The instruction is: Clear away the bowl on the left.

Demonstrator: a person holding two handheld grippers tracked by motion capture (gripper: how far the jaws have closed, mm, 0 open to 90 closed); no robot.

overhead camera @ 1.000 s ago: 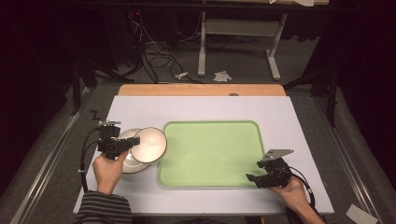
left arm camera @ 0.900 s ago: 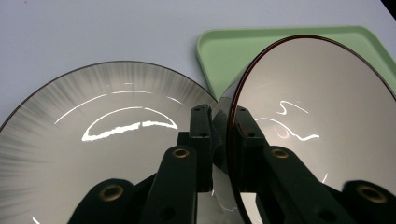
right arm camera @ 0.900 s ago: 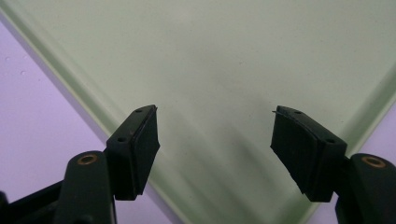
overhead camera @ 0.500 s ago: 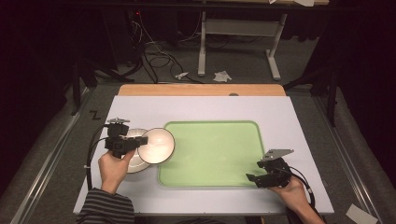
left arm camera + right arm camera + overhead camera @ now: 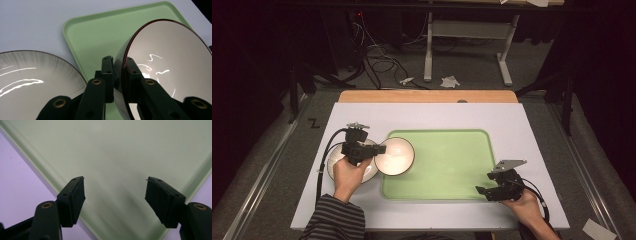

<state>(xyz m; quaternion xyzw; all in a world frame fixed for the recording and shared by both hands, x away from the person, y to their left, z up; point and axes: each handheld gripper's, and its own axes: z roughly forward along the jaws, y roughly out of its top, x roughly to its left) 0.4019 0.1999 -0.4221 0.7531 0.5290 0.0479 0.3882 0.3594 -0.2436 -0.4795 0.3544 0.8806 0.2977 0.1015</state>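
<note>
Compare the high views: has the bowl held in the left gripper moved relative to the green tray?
Yes. The bowl, clamped in the left gripper, has been carried rightward off the plate and now overlaps the green tray's left edge.

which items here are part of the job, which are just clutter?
In play:
left claw, shut on the bowl rim
plate beside it
green tray
right claw, open over the tray corner

Lying about:
crumpled paper on the floor
cables
</note>
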